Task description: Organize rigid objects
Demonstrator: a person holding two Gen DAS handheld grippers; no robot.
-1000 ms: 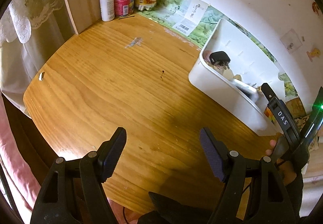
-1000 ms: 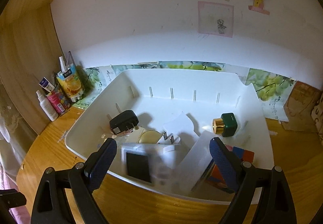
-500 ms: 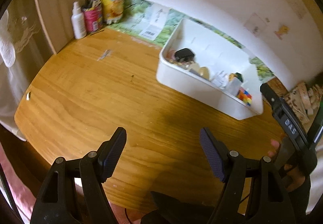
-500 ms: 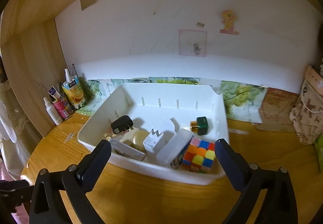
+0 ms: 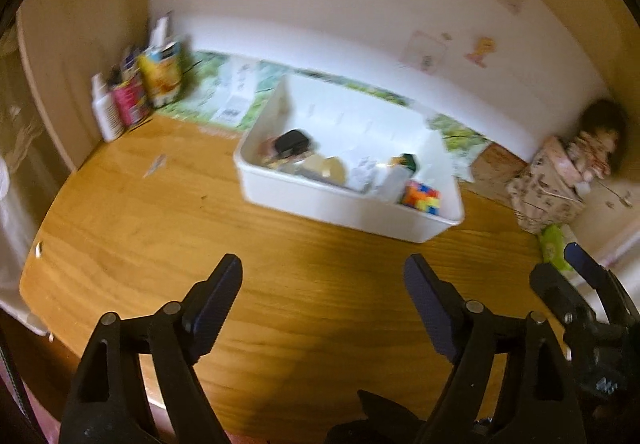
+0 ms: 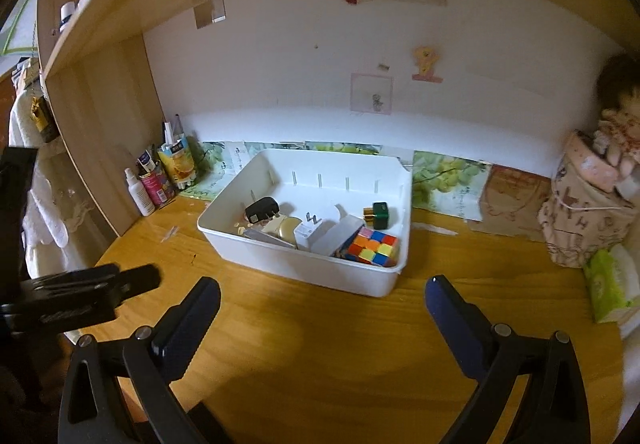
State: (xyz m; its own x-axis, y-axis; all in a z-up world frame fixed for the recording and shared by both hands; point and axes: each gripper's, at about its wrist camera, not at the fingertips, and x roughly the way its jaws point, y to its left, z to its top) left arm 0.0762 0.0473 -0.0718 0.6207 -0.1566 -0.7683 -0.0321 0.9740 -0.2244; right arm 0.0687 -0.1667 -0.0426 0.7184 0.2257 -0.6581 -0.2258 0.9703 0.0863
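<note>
A white plastic bin [image 6: 304, 268] [image 5: 340, 210] stands on the wooden desk near the back wall. Inside lie a black plug adapter [image 6: 262, 209], a gold round tin [image 6: 289, 230], a white charger [image 6: 310, 231], a green and gold bottle [image 6: 378, 215], a white case and a colourful puzzle cube [image 6: 372, 247] [image 5: 422, 198]. My left gripper [image 5: 323, 294] hovers over bare desk in front of the bin, its jaws opening with nothing between them. My right gripper [image 6: 322, 310] is open and empty, back from the bin's front wall.
Bottles, a pink can and a juice carton [image 6: 178, 166] crowd the back left corner beside a wooden side panel. A patterned bag [image 6: 580, 220] with a doll, and a green tissue pack [image 6: 608, 284], sit at the right. A shelf overhangs the desk.
Both grippers have pulled back and up from the bin, so the whole bin now shows. The right jaws widened early on. The left view rolled and its jaws spread wider.
</note>
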